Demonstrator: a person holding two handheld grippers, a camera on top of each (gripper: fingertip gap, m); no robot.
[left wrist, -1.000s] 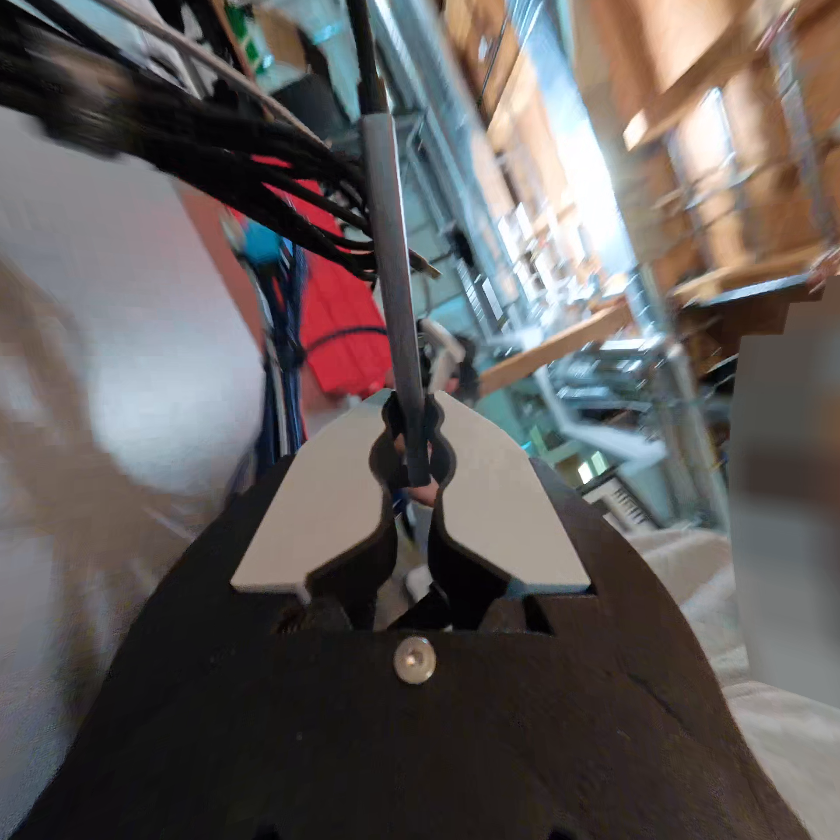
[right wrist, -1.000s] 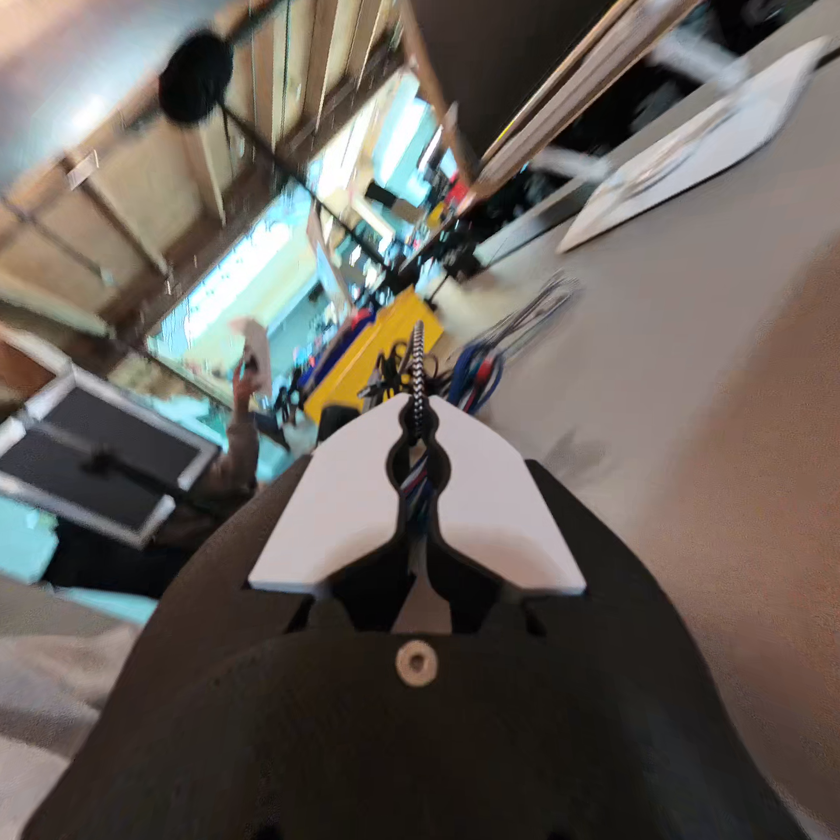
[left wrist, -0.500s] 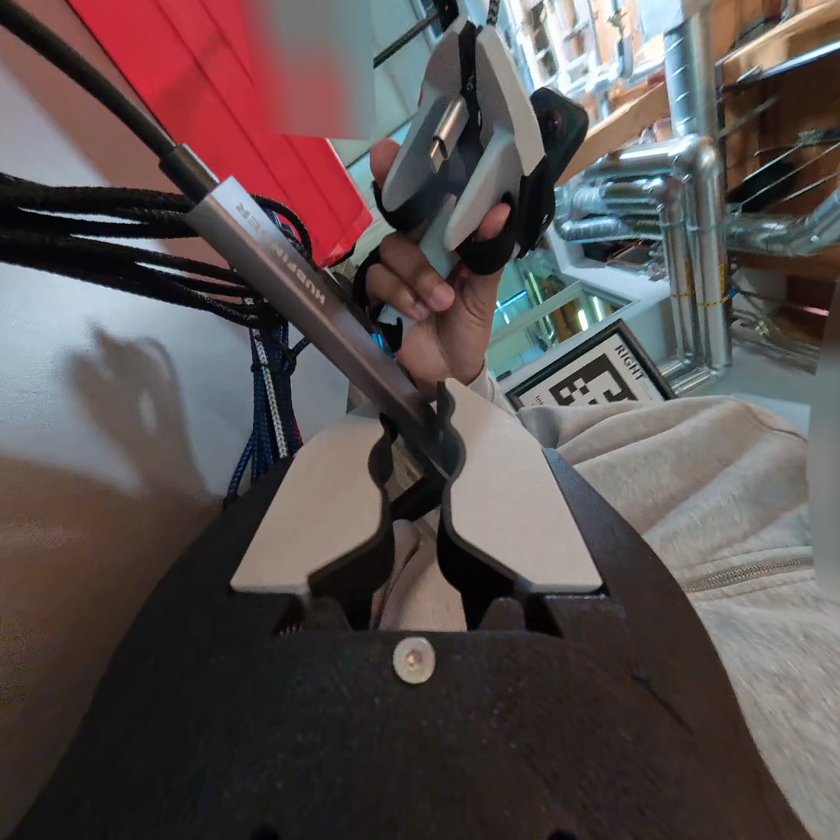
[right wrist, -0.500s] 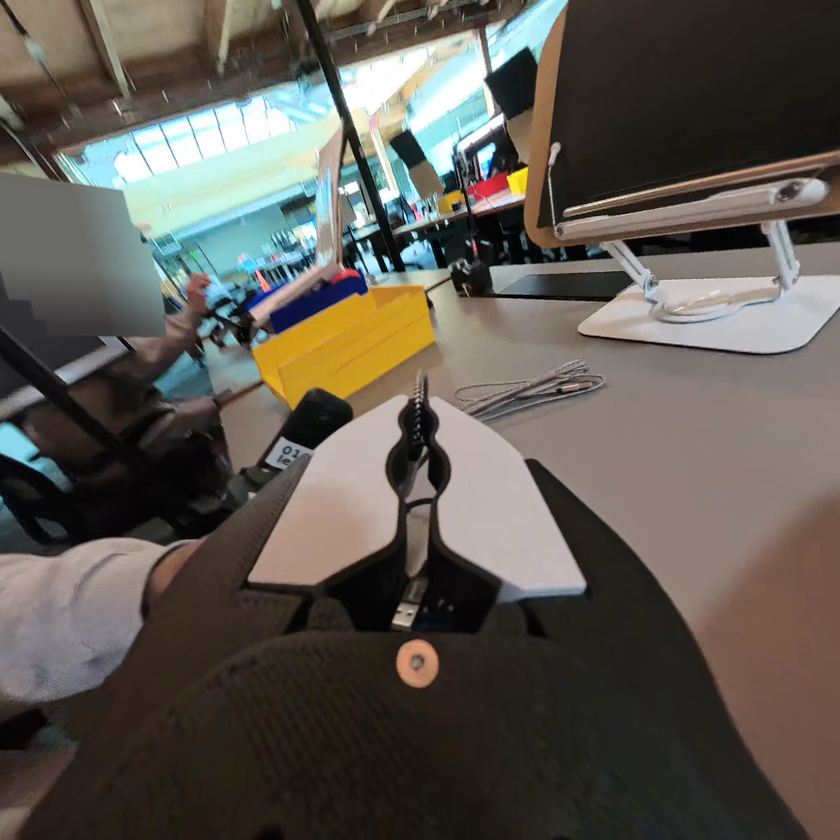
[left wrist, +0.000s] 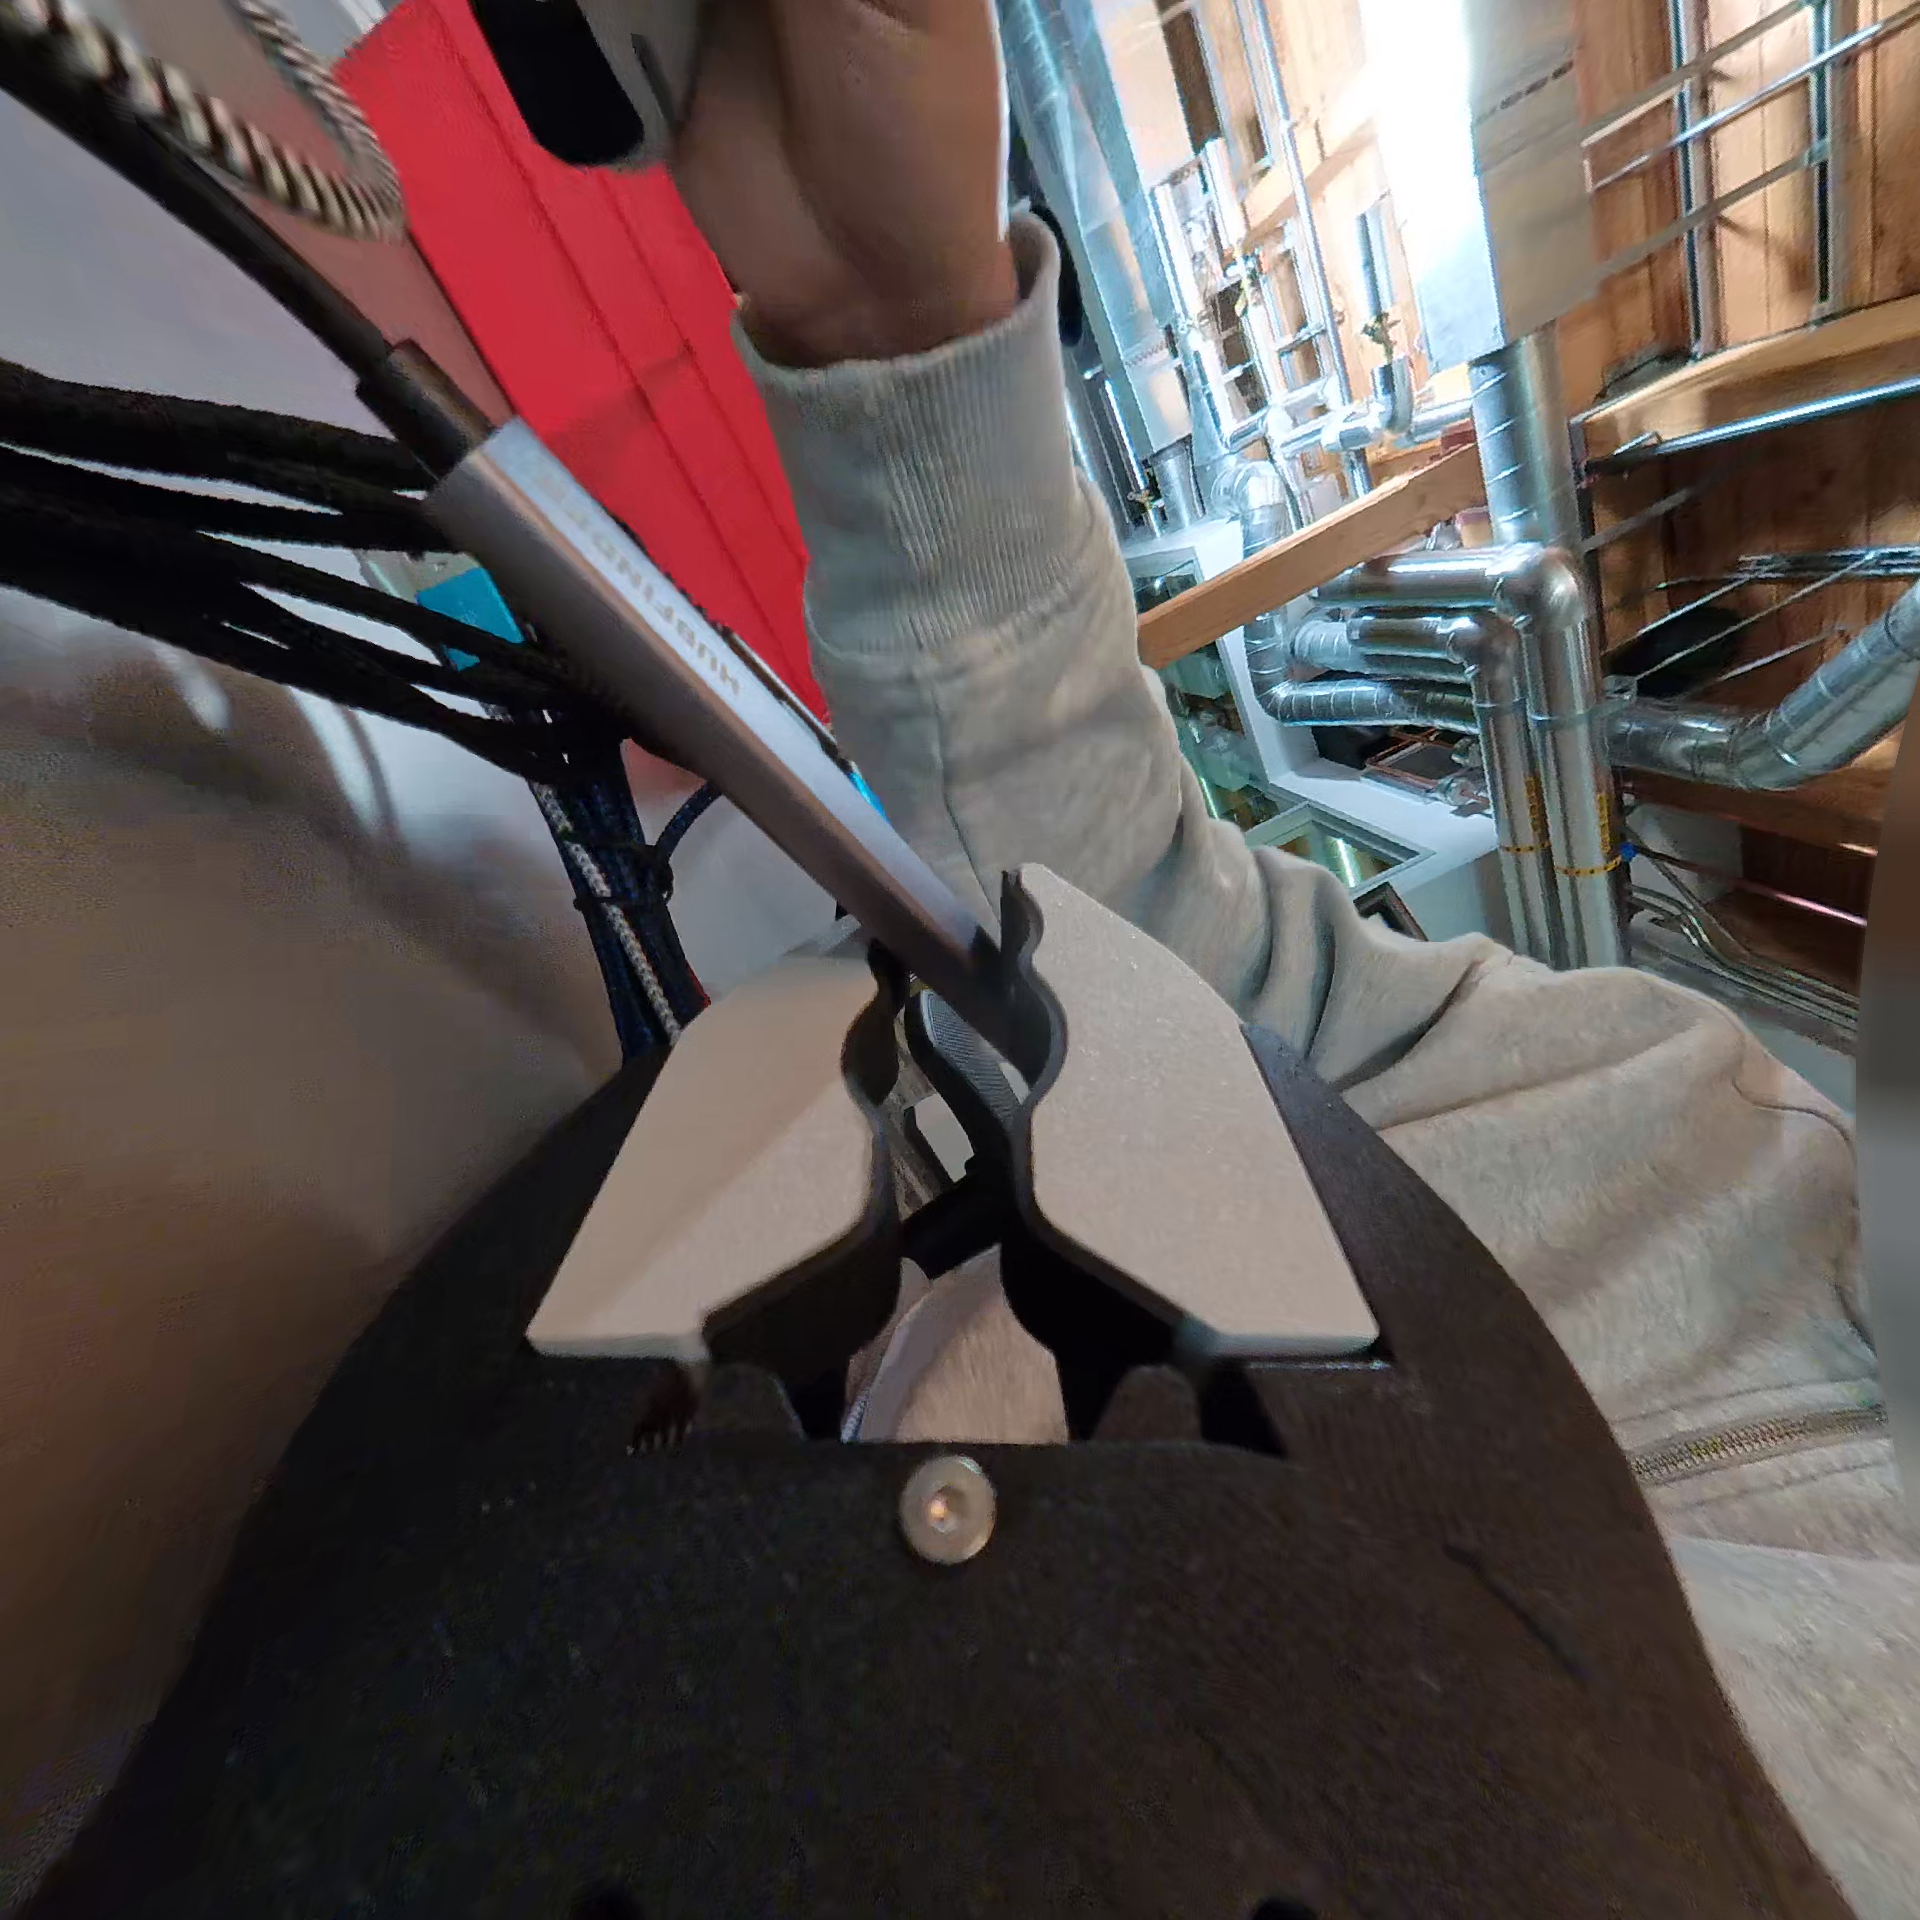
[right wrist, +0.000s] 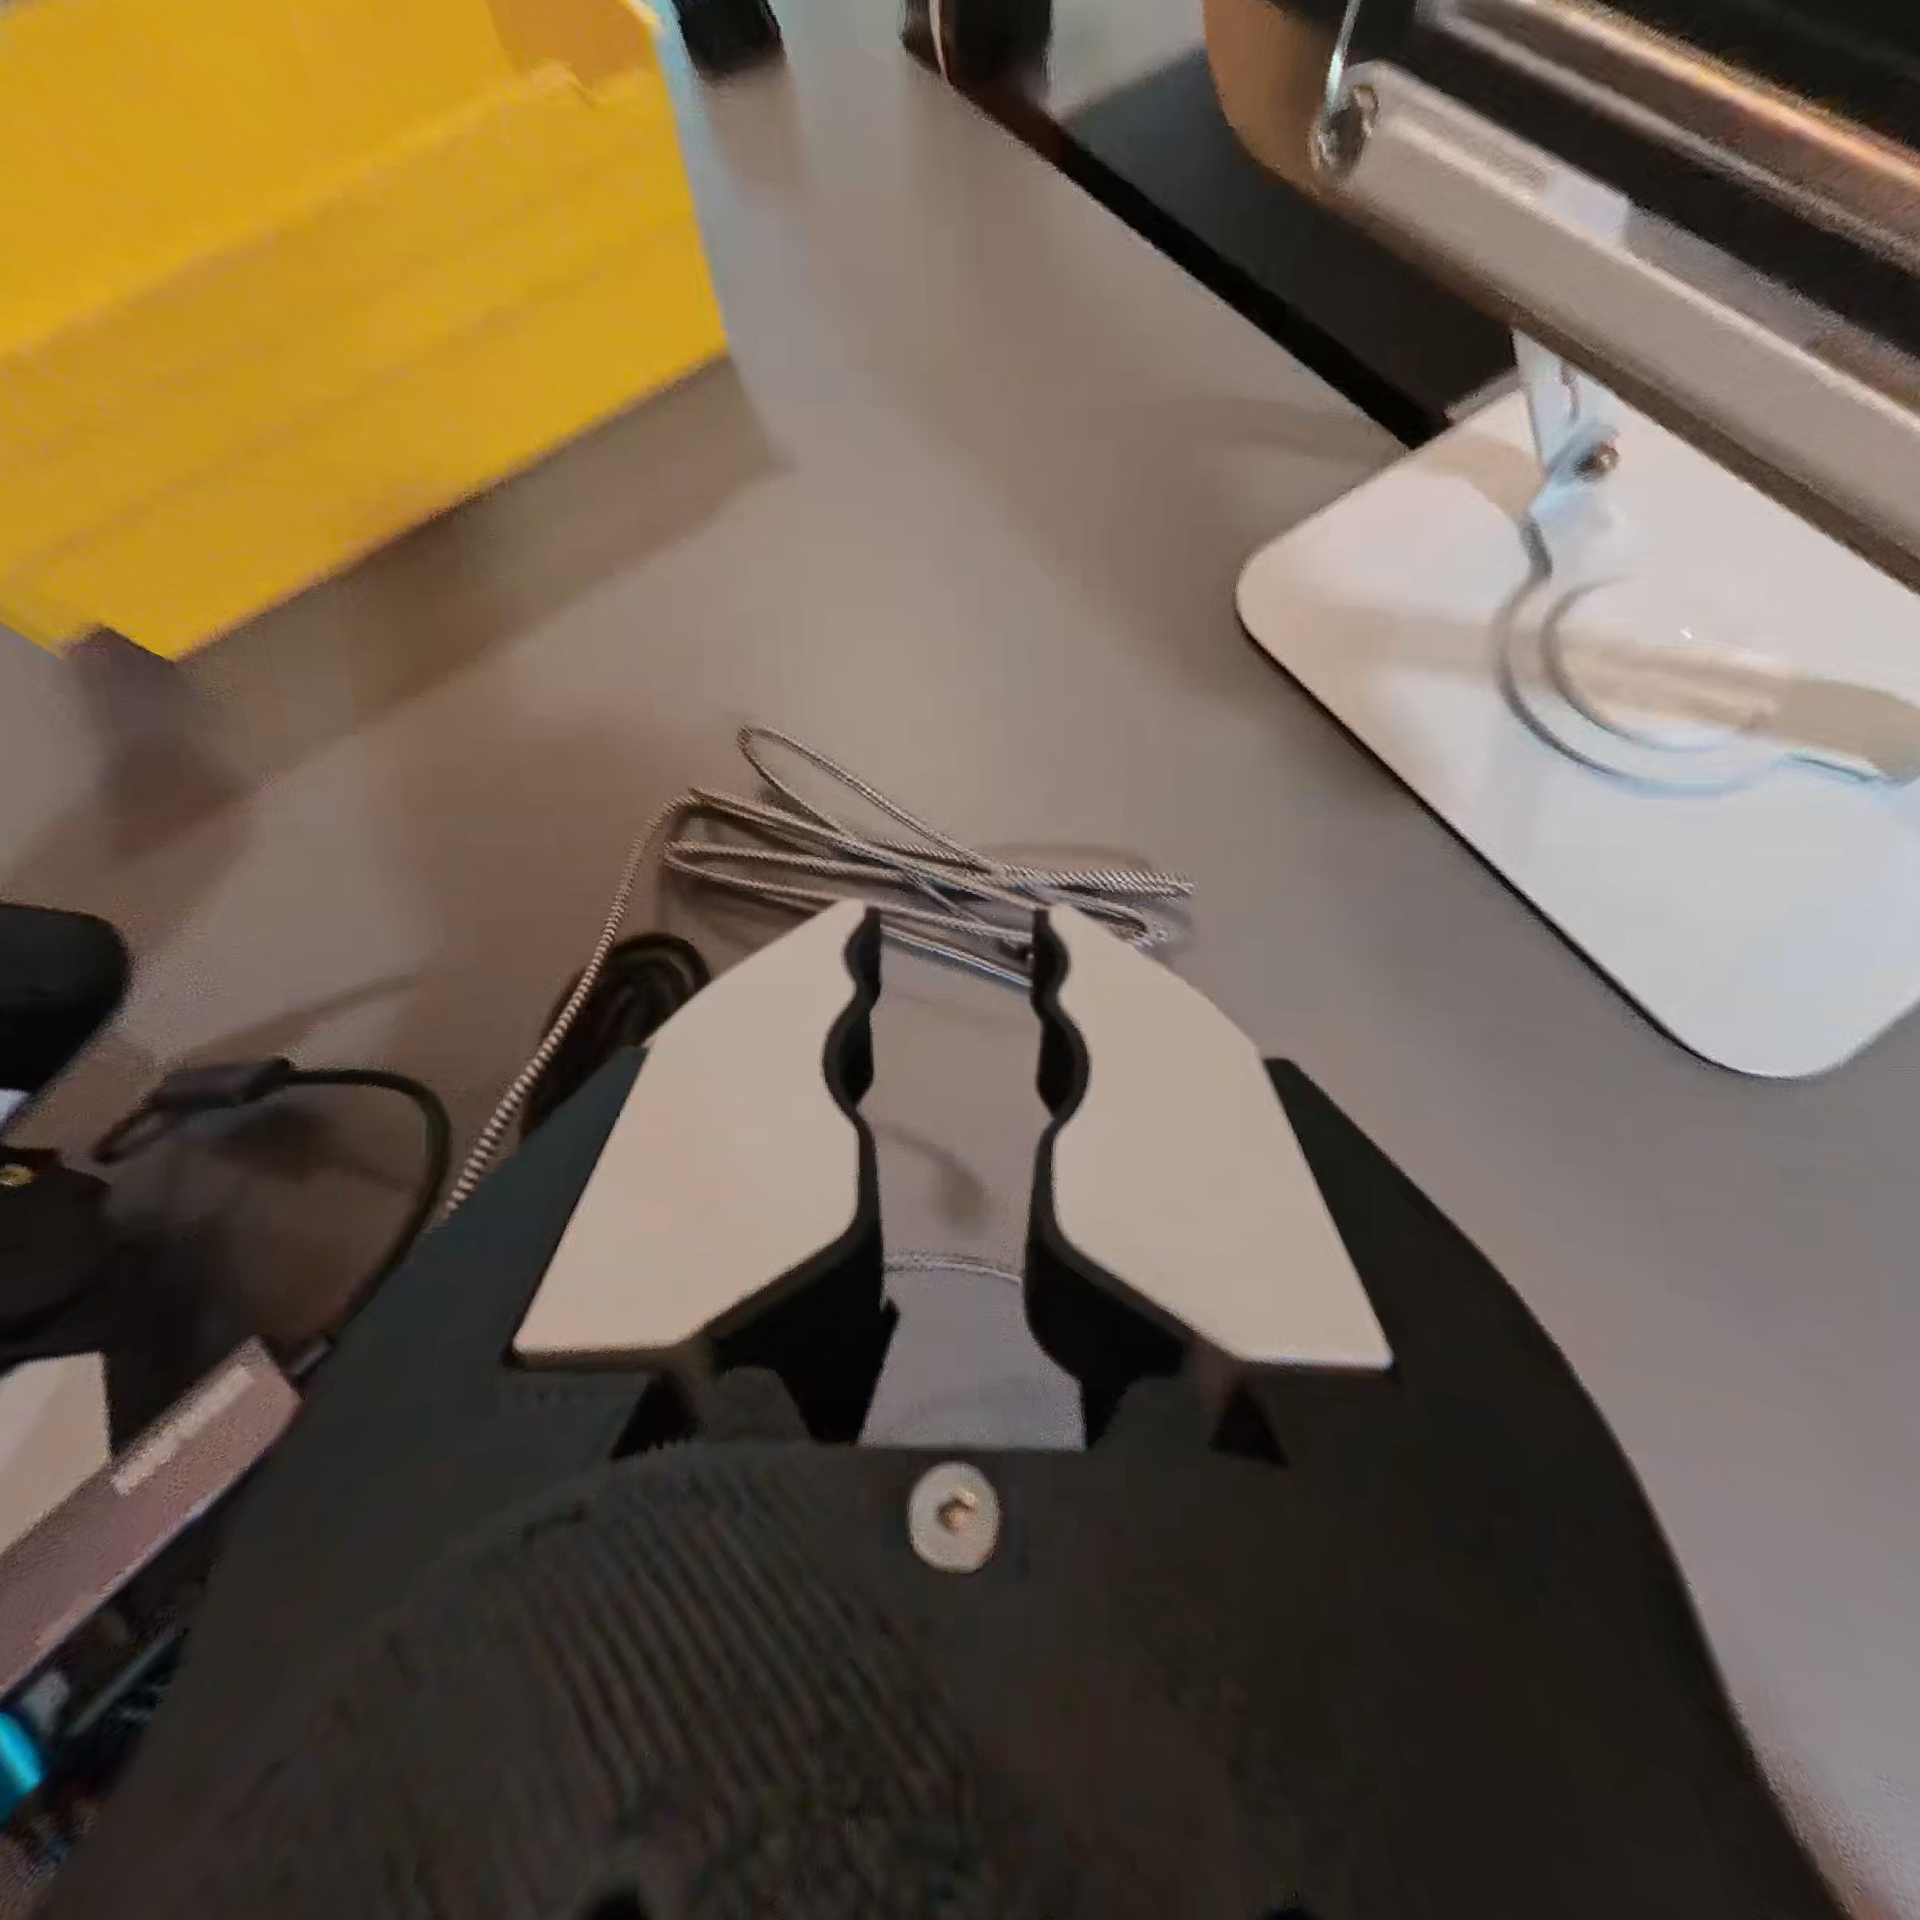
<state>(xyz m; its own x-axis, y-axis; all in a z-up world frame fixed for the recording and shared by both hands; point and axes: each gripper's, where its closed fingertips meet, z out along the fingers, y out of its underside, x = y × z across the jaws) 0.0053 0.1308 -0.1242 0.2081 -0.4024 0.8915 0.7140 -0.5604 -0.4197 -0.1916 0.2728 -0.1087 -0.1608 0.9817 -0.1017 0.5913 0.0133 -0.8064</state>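
We are looking along the left tongs (left wrist: 951,951), which are clenching the end of a slim grey metal hub (left wrist: 665,665); the hub is slanting up and to the left from between the fingers, with a black cable (left wrist: 197,223) running on from its far end. A bundle of black braided cords (left wrist: 208,540) is crossing behind the hub, and blue braided cords (left wrist: 613,883) are hanging below them. A red bin (left wrist: 582,312) is standing behind, and a person's hand (left wrist: 842,177) in a pale grey sleeve (left wrist: 997,623) is reaching across just beyond the fingertips.

The right tongs (right wrist: 956,925) are standing released, gripping nothing, with the grey bench (right wrist: 1039,499) showing through the gap. They are hovering over a coiled grey braided cable (right wrist: 894,862) lying on the bench just past the fingertips. A yellow bin (right wrist: 343,291) is sitting at the far left, and a white stand base (right wrist: 1558,810) is resting to the right. At the lower left edge we are seeing the grey hub (right wrist: 156,1455) again, blurred, beside a black cable (right wrist: 353,1091)
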